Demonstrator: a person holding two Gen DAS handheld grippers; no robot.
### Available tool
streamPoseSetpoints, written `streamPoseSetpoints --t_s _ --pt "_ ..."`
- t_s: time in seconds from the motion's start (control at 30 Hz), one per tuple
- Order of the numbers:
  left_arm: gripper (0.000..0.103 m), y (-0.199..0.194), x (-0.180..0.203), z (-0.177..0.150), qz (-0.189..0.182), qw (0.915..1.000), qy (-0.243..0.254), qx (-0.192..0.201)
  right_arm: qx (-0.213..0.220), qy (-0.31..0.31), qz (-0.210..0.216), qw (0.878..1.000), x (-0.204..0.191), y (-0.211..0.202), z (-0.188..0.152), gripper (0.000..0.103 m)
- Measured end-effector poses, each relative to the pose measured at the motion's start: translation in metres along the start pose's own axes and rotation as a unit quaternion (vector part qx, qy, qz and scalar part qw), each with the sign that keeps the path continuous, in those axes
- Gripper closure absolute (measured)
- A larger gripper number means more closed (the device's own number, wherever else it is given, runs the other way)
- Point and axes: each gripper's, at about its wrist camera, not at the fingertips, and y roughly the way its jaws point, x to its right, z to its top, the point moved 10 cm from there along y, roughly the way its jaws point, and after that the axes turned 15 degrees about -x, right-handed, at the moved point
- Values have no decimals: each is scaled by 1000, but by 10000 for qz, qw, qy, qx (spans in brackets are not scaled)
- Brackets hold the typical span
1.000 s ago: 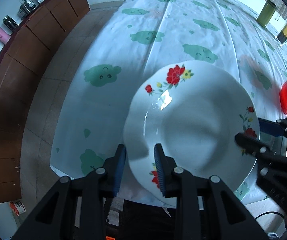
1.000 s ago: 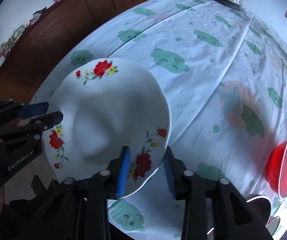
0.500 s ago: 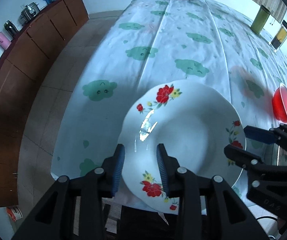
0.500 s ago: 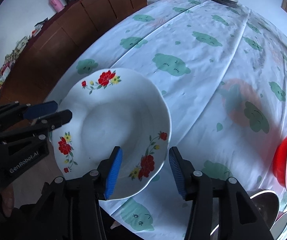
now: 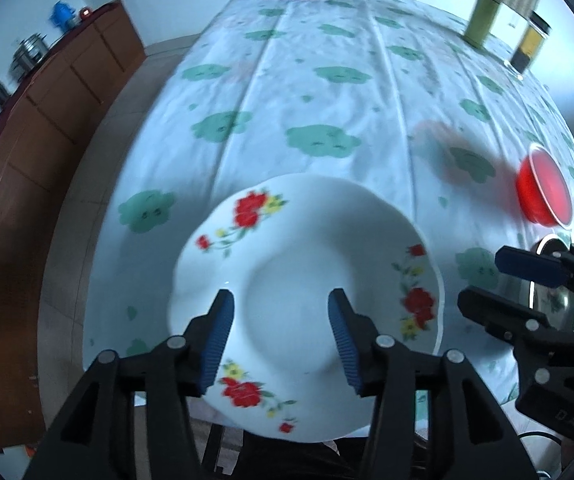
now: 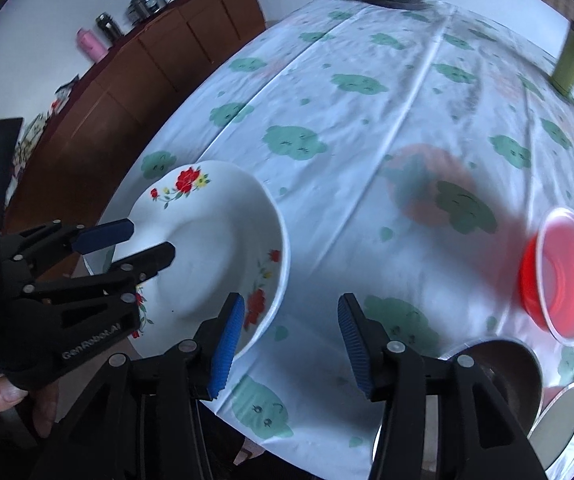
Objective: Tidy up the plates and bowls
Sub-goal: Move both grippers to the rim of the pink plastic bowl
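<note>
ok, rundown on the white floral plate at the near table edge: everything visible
The white floral plate is a deep, glossy, ceramic-looking dish with a wavy scalloped rim and a round sunken centre. Sprays of red and yellow flowers with green stems sit around the rim. It lies upright and flat on the cloud-print tablecloth at the near edge, slightly overhanging. It looks empty. The left gripper, jaws opening, is above it without gripping; the right gripper is beside its rim, open, gripping nothing.
</note>
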Motion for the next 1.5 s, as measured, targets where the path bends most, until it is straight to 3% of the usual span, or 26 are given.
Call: streamPoseSetpoints --t_s 0.5,0.93,1.5 --pt "49 -10 88 10 -103 9943 1059 22 392 966 56 9945 65 -34 -43 52" --pt "49 -29 162 26 -208 9843 1744 172 879 1881 -94 9782 134 -66 -71 52" --pt "49 -34 224 70 -333 9785 2028 194 1046 2625 -152 9591 211 -76 -77 52"
